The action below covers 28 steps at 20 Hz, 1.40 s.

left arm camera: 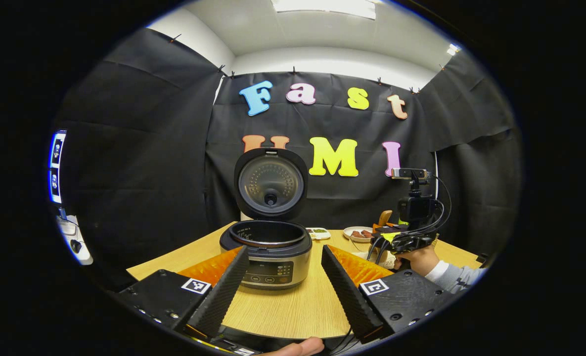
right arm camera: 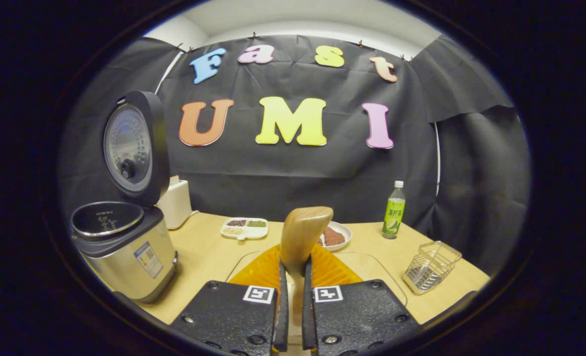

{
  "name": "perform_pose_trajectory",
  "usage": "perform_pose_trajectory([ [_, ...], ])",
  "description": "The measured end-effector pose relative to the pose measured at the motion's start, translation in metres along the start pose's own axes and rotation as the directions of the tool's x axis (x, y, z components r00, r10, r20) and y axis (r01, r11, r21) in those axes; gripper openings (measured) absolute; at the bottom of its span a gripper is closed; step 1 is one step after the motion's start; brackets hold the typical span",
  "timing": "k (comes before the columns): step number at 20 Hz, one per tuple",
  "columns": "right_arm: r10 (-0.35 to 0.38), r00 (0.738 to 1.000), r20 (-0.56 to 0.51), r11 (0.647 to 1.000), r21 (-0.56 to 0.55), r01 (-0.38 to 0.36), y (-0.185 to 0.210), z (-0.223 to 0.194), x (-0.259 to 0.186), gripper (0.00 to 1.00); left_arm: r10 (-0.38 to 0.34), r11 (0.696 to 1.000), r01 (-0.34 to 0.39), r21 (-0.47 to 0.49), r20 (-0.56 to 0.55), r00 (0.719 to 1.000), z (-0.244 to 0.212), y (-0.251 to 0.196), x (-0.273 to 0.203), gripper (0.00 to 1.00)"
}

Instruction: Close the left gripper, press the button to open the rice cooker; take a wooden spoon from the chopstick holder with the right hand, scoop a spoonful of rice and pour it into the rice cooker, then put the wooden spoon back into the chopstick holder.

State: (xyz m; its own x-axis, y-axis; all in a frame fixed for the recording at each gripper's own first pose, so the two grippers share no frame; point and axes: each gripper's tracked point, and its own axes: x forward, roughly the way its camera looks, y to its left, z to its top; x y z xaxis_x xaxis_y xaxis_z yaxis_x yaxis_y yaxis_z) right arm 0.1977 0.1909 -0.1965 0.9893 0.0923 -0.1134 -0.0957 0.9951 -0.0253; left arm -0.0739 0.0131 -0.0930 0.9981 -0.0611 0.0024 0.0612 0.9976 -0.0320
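My left gripper sits low over the wooden table, its two fingers spread wide apart with nothing between them — and straight past them stands the rice cooker, lid up and upright, the inner pot's rim showing. Off to the side in the left gripper view I can see my right gripper, a hand wrapped under it, and a bit of wood poking up above it.

In the right gripper view, that gripper is clamped — both fingers pressed on the handle of the wooden spoon, bowl end standing up in front of the lens. The chopstick holder (a wire basket, tilted) is near the table's right edge, well apart from the spoon. Behind the spoon is a plate of something reddish, a divided tray beside it, and a green bottle upright further right.
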Motion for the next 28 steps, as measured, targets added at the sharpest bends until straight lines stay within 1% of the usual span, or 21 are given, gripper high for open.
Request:
perform_pose_trajectory([
  [2, 0.029, 0.999, -0.027, 0.996, 0.089, -0.026, 0.002, -0.001, 0.000, 0.16, 0.002, 1.000, -0.002, -0.005, -0.007, 1.000, -0.001, 0.004, 0.000, 0.94],
  [4, 0.065, 0.996, -0.058, 0.976, 0.212, -0.052, 0.002, -0.002, 0.000, 0.16, 0.005, 1.000, -0.005, -0.010, -0.011, 1.000, -0.002, 0.005, -0.001, 0.94],
  [7, 0.098, 0.990, -0.102, 0.926, 0.373, -0.054, -0.009, -0.003, 0.006, 0.16, 0.004, 1.000, -0.005, -0.015, -0.016, 1.000, -0.003, 0.006, -0.001, 0.94],
  [9, 0.116, 0.985, -0.126, 0.882, 0.470, -0.044, -0.019, -0.005, 0.010, 0.16, 0.001, 1.000, -0.001, -0.017, -0.019, 1.000, -0.004, 0.003, -0.001, 0.94],
  [12, 0.154, 0.976, -0.157, 0.793, 0.609, -0.027, -0.029, -0.009, 0.017, 0.16, -0.002, 1.000, 0.002, -0.015, -0.028, 1.000, -0.005, 0.000, 0.000, 0.94],
  [17, 0.188, 0.967, -0.174, 0.650, 0.760, 0.010, -0.050, -0.021, 0.018, 0.16, 0.002, 1.000, -0.002, 0.004, -0.034, 0.999, -0.003, -0.001, -0.002, 0.94],
  [19, 0.188, 0.969, -0.160, 0.583, 0.812, 0.021, -0.059, -0.020, 0.017, 0.16, 0.009, 1.000, -0.009, 0.013, -0.037, 0.999, -0.003, 0.001, -0.002, 0.94],
  [22, 0.193, 0.974, -0.120, 0.476, 0.879, 0.014, -0.070, -0.008, 0.012, 0.16, 0.016, 1.000, -0.015, 0.019, -0.043, 0.999, -0.004, 0.003, -0.004, 0.94],
  [26, 0.140, 0.988, -0.068, 0.371, 0.929, 0.012, -0.100, 0.007, 0.003, 0.16, 0.018, 1.000, -0.017, 0.022, -0.051, 0.999, -0.003, 0.005, -0.007, 0.94],
  [27, 0.129, 0.990, -0.052, 0.341, 0.940, 0.004, -0.107, 0.011, 0.000, 0.16, 0.016, 1.000, -0.015, 0.022, -0.052, 0.999, -0.002, 0.005, -0.009, 0.94],
  [28, 0.125, 0.992, -0.035, 0.304, 0.953, -0.004, -0.114, 0.016, -0.004, 0.16, 0.015, 1.000, -0.014, 0.022, -0.052, 0.999, -0.002, 0.005, -0.010, 0.94],
])
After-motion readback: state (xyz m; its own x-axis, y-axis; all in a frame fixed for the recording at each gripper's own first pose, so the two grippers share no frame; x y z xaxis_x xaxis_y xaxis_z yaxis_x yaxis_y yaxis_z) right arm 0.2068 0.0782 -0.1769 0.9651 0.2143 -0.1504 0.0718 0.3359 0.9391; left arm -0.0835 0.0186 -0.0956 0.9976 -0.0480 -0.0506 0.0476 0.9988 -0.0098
